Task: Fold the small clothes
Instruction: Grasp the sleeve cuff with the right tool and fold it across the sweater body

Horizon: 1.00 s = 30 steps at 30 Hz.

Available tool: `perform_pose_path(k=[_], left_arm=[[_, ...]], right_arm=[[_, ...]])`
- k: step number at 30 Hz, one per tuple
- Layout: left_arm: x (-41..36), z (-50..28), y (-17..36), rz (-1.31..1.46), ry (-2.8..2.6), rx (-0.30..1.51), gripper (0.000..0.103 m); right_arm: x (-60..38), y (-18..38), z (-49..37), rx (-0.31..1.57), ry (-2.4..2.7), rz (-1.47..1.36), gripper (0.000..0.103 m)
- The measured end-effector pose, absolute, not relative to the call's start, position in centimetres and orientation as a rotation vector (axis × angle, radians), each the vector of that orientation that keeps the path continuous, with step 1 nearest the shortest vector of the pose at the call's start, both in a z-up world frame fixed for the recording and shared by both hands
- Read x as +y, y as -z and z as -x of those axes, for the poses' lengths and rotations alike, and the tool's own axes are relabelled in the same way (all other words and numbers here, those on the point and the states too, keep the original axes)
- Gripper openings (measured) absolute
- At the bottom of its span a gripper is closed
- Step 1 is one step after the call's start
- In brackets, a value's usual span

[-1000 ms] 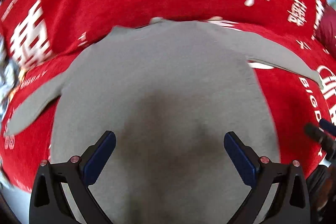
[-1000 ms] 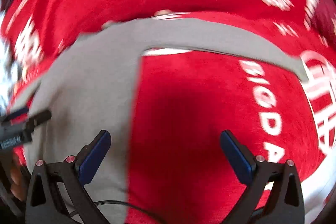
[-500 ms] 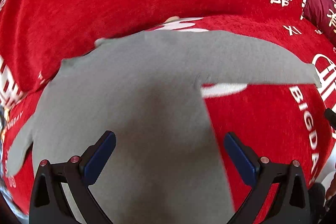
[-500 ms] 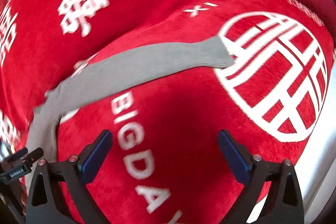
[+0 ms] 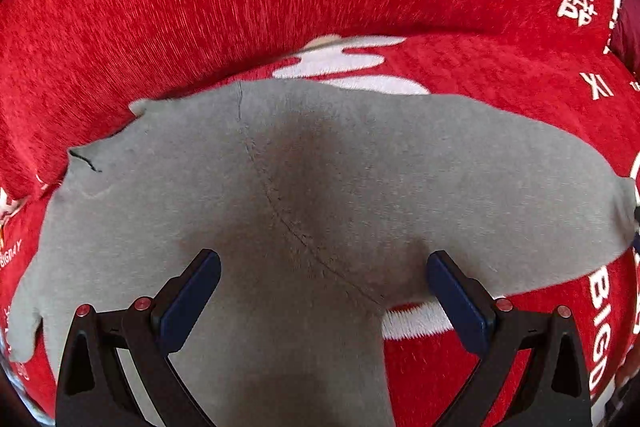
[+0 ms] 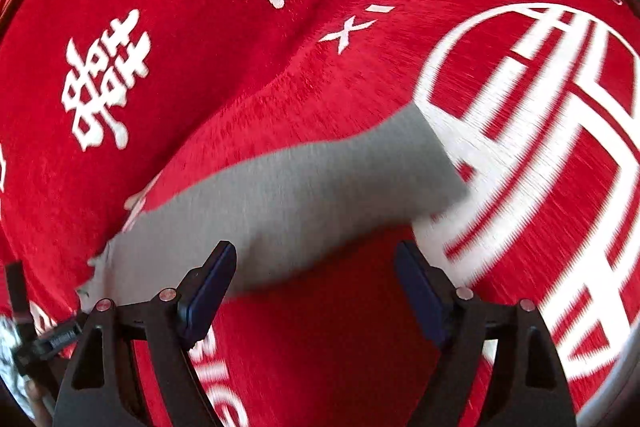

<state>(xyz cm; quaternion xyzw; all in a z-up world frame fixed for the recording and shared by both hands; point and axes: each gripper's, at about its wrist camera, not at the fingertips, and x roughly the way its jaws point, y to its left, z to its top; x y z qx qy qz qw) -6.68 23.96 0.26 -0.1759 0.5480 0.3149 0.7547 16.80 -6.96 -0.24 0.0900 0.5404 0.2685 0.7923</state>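
Left wrist view shows you the grey long-sleeved top [image 5: 320,195] lying spread flat on the red sofa cover [image 5: 200,7], its neck toward the back edge of the seat where the cover rises up the backrest, and one sleeve reaching out toward the right-hand side. Your left gripper [image 5: 324,291] hangs over the shoulder seam with its jaws spread wide; nothing is between the pads, and they do not touch the cloth. Right wrist view shows you the sleeve [image 6: 304,195] by itself, lying straight across the seat with its cuff resting on the big white round emblem [image 6: 540,155]. Your right gripper [image 6: 316,287] hovers just in front of the sleeve, jaws apart and empty; they have just been closing a little, with only red cover in the gap. No fold looks made yet, so I judge you are at the first step: taking the sleeve in. For that, bring the right gripper forward and down onto the sleeve near the cuff, pinch a single layer, and carry it across the body while the left gripper steadies the shoulder.
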Motion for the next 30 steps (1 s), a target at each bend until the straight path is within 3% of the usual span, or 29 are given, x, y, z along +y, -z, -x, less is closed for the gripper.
perform_pose_path(k=[5, 7, 8, 9, 14, 18, 30], left_arm=[[25.2, 7.2, 0.3, 0.479, -0.667, 1.179, 0.103], [25.8, 7.5, -0.2, 0.482, -0.697, 1.159, 0.103], [26.1, 7.6, -0.4, 0.489, -0.702, 1.15, 0.103], [26.6, 7.8, -0.7, 0.509, -0.706, 1.137, 0.103], [29.1, 8.4, -0.8, 0.58, -0.766, 1.125, 0.103], [29.2, 7.4, 1.7, 0.528, -0.782, 1.234, 0.103], [32.1, 5.8, 2.4, 0.573, -0.792, 1.173, 0.103]], right_arm=[[-6.0, 1.3, -19.4, 1.175, -0.545, -0.266, 0.082], [-5.9, 1.6, -19.9, 1.174, -0.543, -0.263, 0.057], [-5.9, 1.7, -20.1, 1.182, -0.557, -0.265, 0.02], [-6.1, 2.0, -20.3, 1.206, -0.582, -0.301, 0.006], [-6.8, -0.6, -19.2, 1.096, -0.613, -0.303, 0.006], [-5.3, -3.8, -17.8, 0.994, -0.64, -0.199, 0.006], [-2.2, -10.0, -14.4, 0.842, -0.691, -0.006, 0.006]])
